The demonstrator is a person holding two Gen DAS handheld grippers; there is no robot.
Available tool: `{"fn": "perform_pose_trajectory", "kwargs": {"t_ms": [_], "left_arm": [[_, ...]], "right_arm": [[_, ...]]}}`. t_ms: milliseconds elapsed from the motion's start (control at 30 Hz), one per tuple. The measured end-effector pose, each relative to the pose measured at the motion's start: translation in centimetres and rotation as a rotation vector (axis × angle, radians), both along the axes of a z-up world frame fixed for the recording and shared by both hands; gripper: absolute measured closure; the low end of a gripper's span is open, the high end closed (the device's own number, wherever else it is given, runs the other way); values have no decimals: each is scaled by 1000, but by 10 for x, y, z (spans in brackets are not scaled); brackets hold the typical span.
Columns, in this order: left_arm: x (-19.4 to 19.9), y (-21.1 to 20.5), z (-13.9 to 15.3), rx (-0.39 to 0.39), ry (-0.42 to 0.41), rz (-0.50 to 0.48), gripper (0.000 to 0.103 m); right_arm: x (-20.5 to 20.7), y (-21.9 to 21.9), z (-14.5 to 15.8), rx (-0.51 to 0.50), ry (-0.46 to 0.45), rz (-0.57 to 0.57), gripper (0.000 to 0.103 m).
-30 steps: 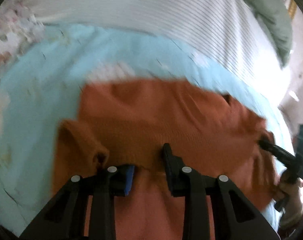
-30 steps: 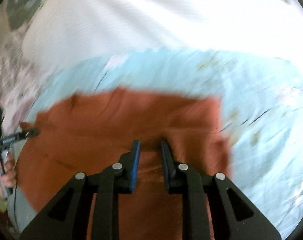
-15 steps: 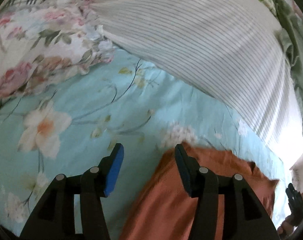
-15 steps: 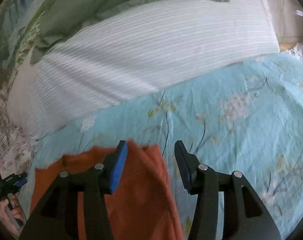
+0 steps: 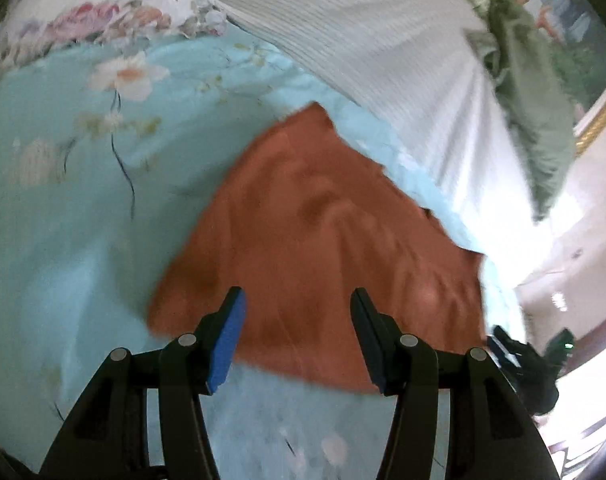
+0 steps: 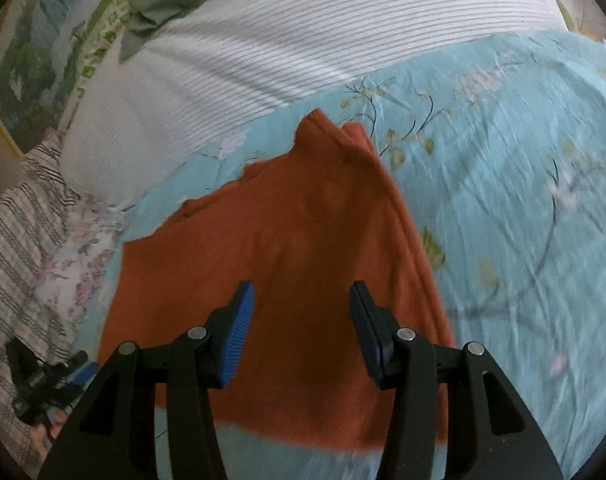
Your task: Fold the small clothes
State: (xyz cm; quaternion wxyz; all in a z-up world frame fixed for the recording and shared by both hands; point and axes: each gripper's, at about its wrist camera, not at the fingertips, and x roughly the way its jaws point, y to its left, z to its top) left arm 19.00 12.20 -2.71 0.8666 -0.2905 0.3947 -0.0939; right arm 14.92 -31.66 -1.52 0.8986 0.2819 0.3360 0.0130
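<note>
A rust-orange small garment (image 5: pixel 327 240) lies folded flat on the light blue floral bedsheet (image 5: pixel 63 208); it also shows in the right wrist view (image 6: pixel 287 248). My left gripper (image 5: pixel 299 336) is open and empty, hovering over the garment's near edge. My right gripper (image 6: pixel 301 328) is open and empty above the garment's near part. The right gripper (image 5: pixel 519 364) shows at the lower right of the left wrist view, and the left gripper (image 6: pixel 51 376) at the lower left of the right wrist view.
A white striped pillow (image 6: pixel 303 36) lies behind the garment, with a green cloth (image 5: pixel 531 120) past it. A floral pillow (image 5: pixel 103 12) is at the far left. A striped cloth (image 6: pixel 19 240) lies at the bed's left side.
Both grippers let go of the garment, opened wide and drew back. The garment now lies folded on the sheet, and both views have swung back down over it.
</note>
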Motion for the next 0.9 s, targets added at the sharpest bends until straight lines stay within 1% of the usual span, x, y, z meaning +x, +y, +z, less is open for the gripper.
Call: {"fn": "perform_pose_trajectory", "kwargs": {"t_ms": [33, 133, 233, 367, 433, 533, 767, 800, 867, 900], "left_arm": [[-10, -3, -2, -18, -3, -7, 48], [-26, -9, -8, -45, 7, -26, 48], [-29, -15, -19, -63, 43, -30, 46], [-22, -17, -37, -104, 94, -12, 45], [-19, -15, -43, -124, 100, 1, 45], [-10, -11, -47, -150, 95, 32, 45], [14, 3, -51, -157, 80, 110, 46], [17, 4, -52, -150, 74, 114, 47], [26, 5, -53, -117, 73, 131, 58], [29, 6, -54, -114, 75, 144, 60]], "right_arm": [[-5, 2, 1, 4, -4, 0, 52], [-21, 11, -1, 25, -6, 5, 51], [-30, 15, -4, 49, -4, 2, 48], [-40, 19, -9, 75, 4, 5, 48], [-43, 21, -8, 75, 5, 12, 48], [-44, 24, -7, 77, 5, 21, 48], [-41, 29, -6, 79, -1, 38, 47], [-39, 30, -7, 80, -1, 40, 47], [-38, 32, -8, 83, 1, 45, 47], [-35, 32, -9, 86, 3, 50, 47]]}}
